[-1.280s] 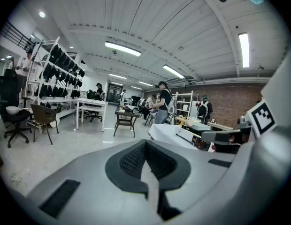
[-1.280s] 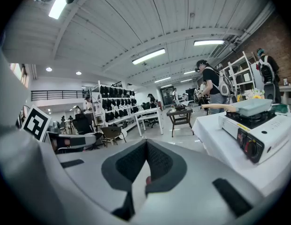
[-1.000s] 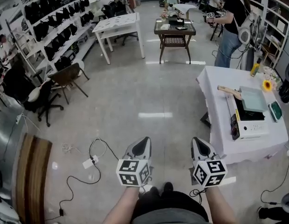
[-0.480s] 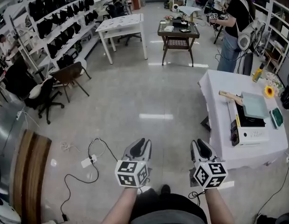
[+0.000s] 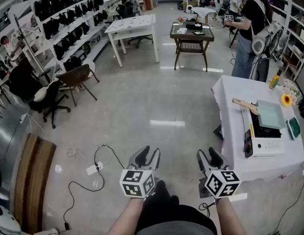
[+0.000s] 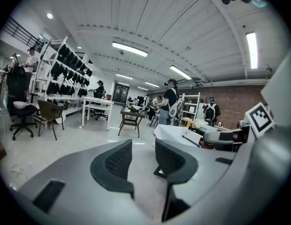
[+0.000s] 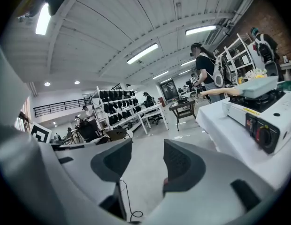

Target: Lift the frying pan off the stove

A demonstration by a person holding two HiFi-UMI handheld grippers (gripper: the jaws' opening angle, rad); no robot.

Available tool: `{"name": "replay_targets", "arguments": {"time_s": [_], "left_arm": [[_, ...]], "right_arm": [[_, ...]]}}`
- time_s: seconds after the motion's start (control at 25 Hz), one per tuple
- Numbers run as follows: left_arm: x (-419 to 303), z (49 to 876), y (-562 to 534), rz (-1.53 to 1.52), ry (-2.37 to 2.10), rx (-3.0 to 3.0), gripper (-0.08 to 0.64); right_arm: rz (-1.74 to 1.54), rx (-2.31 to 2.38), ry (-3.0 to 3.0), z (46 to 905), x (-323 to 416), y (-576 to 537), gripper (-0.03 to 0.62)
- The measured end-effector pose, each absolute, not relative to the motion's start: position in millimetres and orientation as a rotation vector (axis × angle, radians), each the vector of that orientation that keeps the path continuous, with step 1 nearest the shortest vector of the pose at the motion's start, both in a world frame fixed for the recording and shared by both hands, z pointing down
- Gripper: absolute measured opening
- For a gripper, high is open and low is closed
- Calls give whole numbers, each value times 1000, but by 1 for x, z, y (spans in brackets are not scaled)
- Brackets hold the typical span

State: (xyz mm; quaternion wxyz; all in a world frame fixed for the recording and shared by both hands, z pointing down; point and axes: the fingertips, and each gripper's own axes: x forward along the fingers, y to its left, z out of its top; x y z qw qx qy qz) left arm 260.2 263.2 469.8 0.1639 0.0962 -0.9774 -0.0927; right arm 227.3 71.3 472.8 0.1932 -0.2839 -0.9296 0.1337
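Note:
The frying pan [image 5: 269, 114] is square and pale teal with a wooden handle [image 5: 244, 104]. It sits on a white portable stove [image 5: 266, 138] on a white-clothed table [image 5: 230, 131] at the right. In the right gripper view the frying pan [image 7: 259, 86] rests on the stove [image 7: 258, 116] well ahead to the right. My left gripper [image 5: 147, 154] and right gripper [image 5: 210, 157] are held low over the floor, far short of the table. Both are opening, with nothing between the jaws of the left gripper [image 6: 142, 150] or the right gripper [image 7: 147, 154].
A person in a black shirt [image 5: 251, 26] stands beyond the table. A dark side table [image 5: 191, 33], a white table [image 5: 133, 26] and chairs [image 5: 73, 80] stand further off. A power strip with cables [image 5: 92, 169] lies on the floor to my left.
Both grippers' jaws have gone from shut to parted. The view has shifted slightly, so the table with the stove sits a little lower in the head view.

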Motion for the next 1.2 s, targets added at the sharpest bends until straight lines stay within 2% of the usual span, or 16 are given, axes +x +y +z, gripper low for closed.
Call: {"name": "replay_targets", "arguments": {"time_s": [0.44, 1.2], "left_arm": [[200, 491, 286, -296, -2745, 290, 133], [-10, 494, 397, -289, -2717, 396, 133]], "right_arm": [[380, -760, -2583, 486, 166, 96, 199], [387, -616, -2646, 481, -35, 193, 198]]}}
